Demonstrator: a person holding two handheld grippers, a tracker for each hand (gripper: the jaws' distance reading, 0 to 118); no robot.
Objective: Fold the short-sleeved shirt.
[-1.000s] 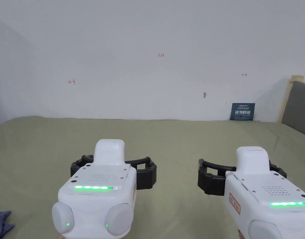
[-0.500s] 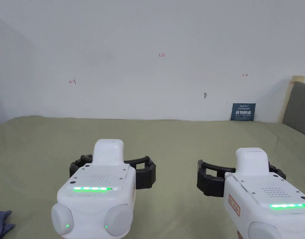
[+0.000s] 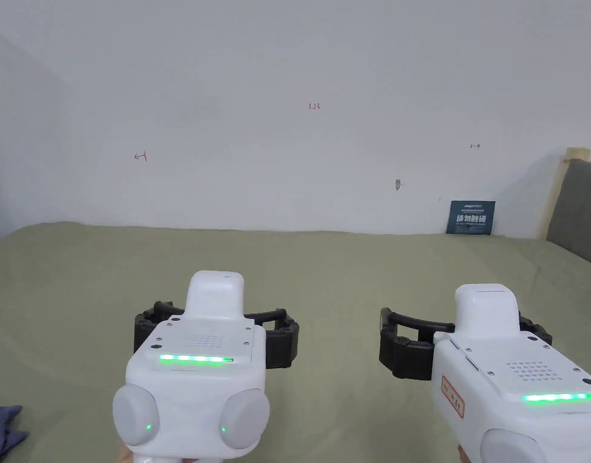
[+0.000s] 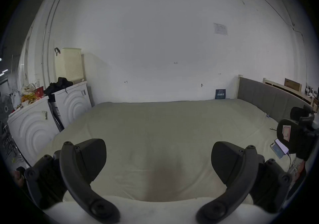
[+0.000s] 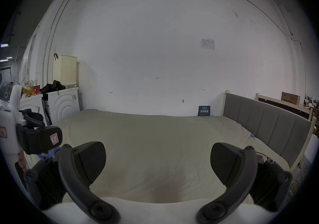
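Blue cloth (image 3: 2, 425) cut off at frame edge, shape unclear

Plain olive-green bedsheet (image 3: 348, 271), white wall (image 3: 288, 72), grey headboard (image 3: 580, 205), perhaps blue cloth (image 3: 2, 422).

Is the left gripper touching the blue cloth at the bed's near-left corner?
Apart. The head view shows green sheet between the left gripper and the blue cloth.
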